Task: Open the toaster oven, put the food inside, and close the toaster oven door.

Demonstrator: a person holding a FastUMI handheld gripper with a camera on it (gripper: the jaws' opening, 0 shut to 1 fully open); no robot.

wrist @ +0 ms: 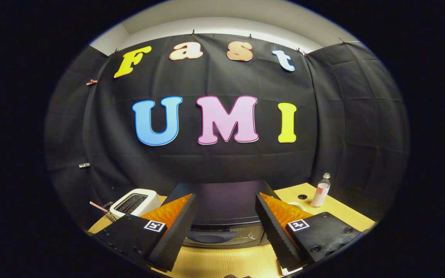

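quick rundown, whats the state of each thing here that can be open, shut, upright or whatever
gripper: open, fingers spread apart, nothing between them
toaster oven: just ahead of the fingers, door looks shut
bottle: upright on the table, cap on
pop-up toaster: upright on the table, slots look empty

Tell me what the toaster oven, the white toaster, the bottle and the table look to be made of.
Toaster oven: dark, matte top, probably painted metal; its front gleams like glass.
White toaster: smooth glossy shell, likely plastic, though it could be enamelled metal.
Bottle: clear, see-through wall, likely plastic.
Table: pale wood grain, wood or laminate.
The gripper is open, fingers apart above the oven.
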